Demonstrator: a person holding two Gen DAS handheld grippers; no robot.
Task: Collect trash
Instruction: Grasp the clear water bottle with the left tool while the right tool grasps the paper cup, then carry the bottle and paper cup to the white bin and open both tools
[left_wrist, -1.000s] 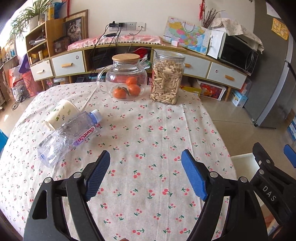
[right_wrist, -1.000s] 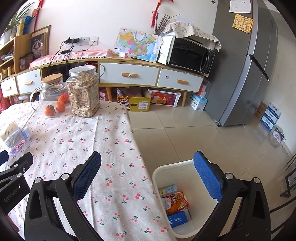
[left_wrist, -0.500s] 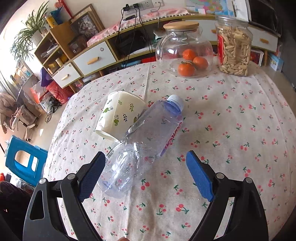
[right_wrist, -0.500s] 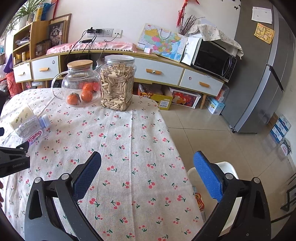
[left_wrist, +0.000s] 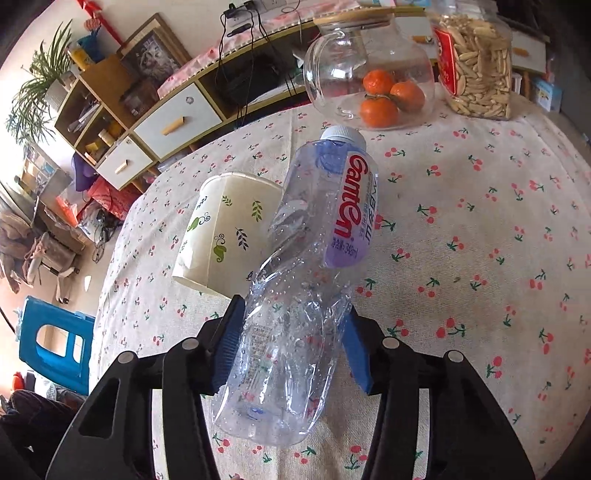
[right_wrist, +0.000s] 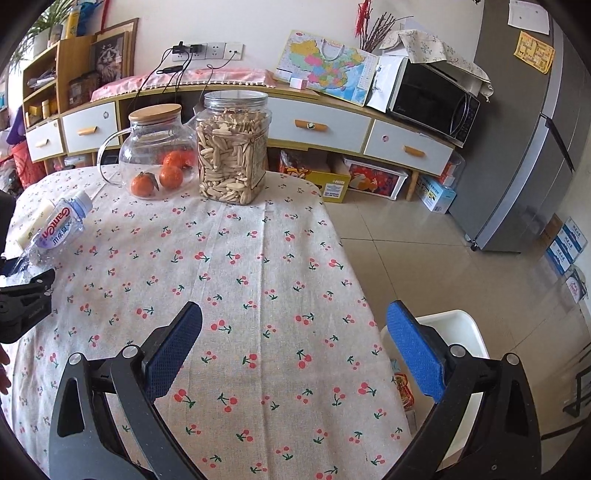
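Progress looks early but real: the white plastic waste bin (right_wrist: 465, 325) on the floor at the near right of the table already holds some wrappers, while two pieces of rubbish are still up on the cherry-print tablecloth (left_wrist: 461, 258), so I judge the collecting partly done with at least these two left. Nearest in the left wrist view, the left gripper (left_wrist: 291, 343) is closing its blue pads on the crumpled lower body of the clear plastic water bottle with the purple label (left_wrist: 317, 258); both pads already touch its sides, and the thin wall is buckled between them, so the grip seems nearly made. The bottle lies lengthwise along the gripper, base towards the camera, cap pointing away to the far side. Just left of it, touching its middle, lies the cream paper cup with leaf prints (left_wrist: 229, 236), tipped on its side and untouched. Farther off stand the glass jar holding oranges (left_wrist: 369, 74) and the clear jar of pale snacks (left_wrist: 476, 66), which seem no trash. The right gripper (right_wrist: 291, 350) hangs wide open and empty over the near right of the table.
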